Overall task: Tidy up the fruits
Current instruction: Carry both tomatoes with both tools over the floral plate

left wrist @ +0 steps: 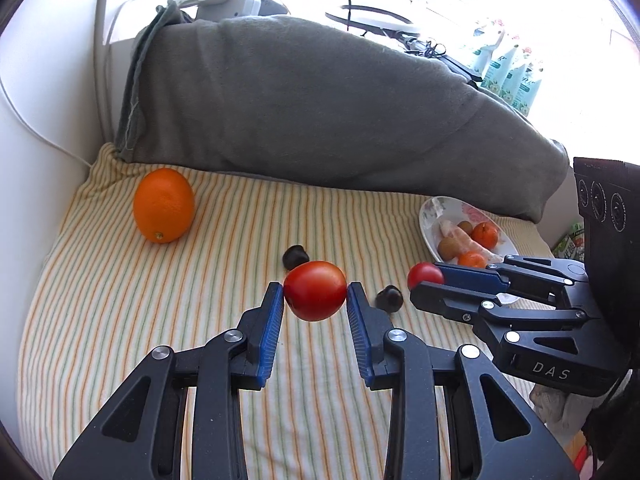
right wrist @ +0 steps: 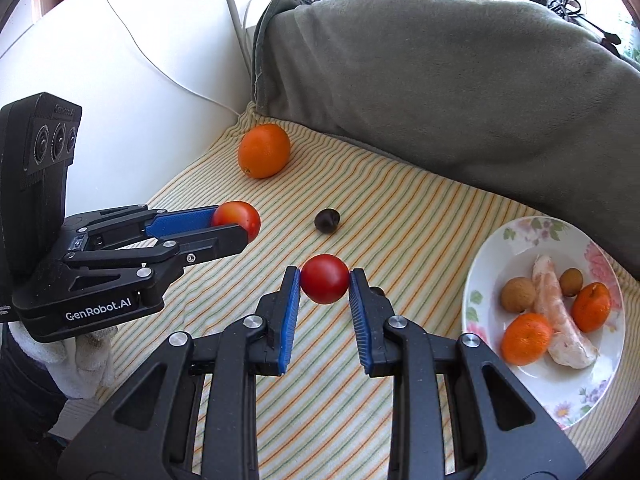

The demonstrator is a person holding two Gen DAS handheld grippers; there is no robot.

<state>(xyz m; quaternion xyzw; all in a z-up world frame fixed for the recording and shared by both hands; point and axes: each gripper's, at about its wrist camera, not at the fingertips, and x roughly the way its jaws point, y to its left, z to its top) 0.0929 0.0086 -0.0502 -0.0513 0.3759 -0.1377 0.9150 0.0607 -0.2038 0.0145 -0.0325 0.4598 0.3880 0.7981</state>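
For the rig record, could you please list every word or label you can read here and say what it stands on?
"DAS": body of the right gripper.
"GenRobot.AI": body of the left gripper.
Embossed word on the left gripper's camera housing: too blurred to read.
Print on the green packets by the window: too small to read.

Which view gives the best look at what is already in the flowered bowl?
The right wrist view: the flowered bowl sits near and its contents are all visible, two tangerines, two small brown fruits and a peeled segment. In the left wrist view the bowl is small, far right, partly hidden behind the right gripper.
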